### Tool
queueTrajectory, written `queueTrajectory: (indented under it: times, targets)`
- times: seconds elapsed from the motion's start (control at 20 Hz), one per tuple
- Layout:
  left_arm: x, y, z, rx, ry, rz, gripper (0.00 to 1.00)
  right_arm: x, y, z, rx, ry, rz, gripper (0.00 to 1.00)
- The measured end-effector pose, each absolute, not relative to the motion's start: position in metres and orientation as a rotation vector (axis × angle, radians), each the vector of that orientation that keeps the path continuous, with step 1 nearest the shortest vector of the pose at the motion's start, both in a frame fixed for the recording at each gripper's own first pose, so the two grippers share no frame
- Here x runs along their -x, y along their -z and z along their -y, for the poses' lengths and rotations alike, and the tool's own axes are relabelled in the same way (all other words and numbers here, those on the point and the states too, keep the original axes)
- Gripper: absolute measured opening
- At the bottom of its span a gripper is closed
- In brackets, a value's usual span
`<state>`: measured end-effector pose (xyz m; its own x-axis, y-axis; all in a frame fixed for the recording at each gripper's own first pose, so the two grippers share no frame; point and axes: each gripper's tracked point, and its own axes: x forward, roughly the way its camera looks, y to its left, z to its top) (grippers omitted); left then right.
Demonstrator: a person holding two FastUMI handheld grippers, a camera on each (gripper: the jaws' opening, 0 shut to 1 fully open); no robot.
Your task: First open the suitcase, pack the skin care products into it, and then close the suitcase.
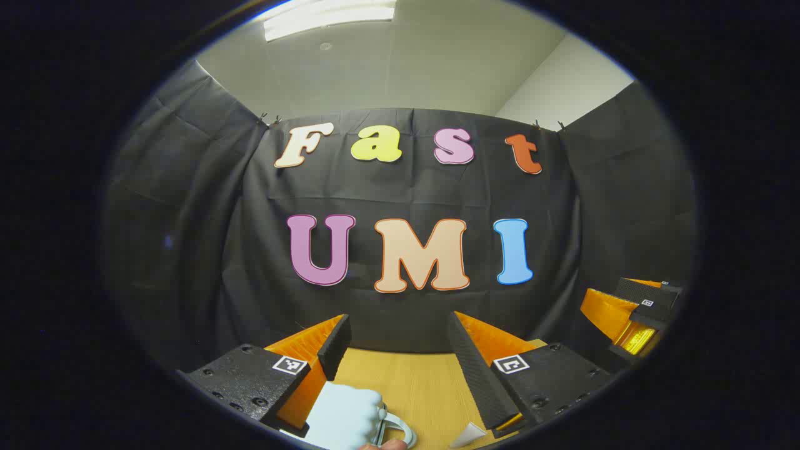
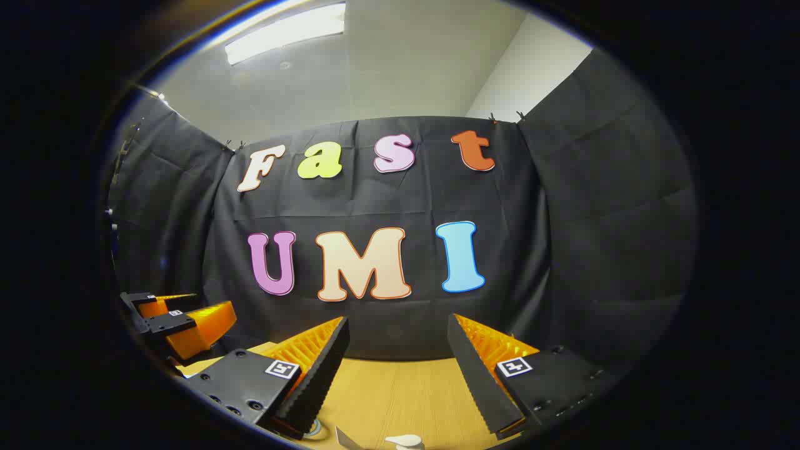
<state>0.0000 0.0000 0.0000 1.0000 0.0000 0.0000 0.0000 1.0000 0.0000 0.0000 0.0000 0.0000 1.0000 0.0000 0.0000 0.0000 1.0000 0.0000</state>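
Both tools are raised over the wooden counter (image 1: 412, 381) and face the booth wall: the left tool (image 1: 397, 347) has its fingers spread with nothing between them, and so does the right tool (image 2: 398, 347). A pale blue object (image 1: 344, 415) with a looped handle, possibly the suitcase or a skin care item, lies low between the left tool's fingers, and a white pump top (image 2: 405, 441) peeks up below the right tool. Judging by this, nothing is held and opening, packing and closing all seem left to do.

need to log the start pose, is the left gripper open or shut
Open. In the left gripper view the left gripper has its two fingers spread wide apart, with bare wooden table showing between them and nothing held.
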Motion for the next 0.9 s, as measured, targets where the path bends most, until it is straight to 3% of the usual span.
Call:
queueTrajectory:
  times: [0.5, 0.7, 0.9]
  targets:
    - [0.000, 0.013, 0.007, -0.038, -0.005, -0.038, 0.92, 0.003, 0.002, 0.005, 0.013, -0.037, -0.007, 0.99]
    - [0.000, 0.027, 0.001, -0.086, -0.061, -0.060, 0.93, 0.009, 0.010, 0.013, 0.019, -0.093, -0.017, 0.99]
    - [-0.001, 0.074, 0.007, -0.075, -0.046, -0.147, 0.97, 0.006, 0.021, 0.026, 0.012, -0.075, -0.044, 0.98]
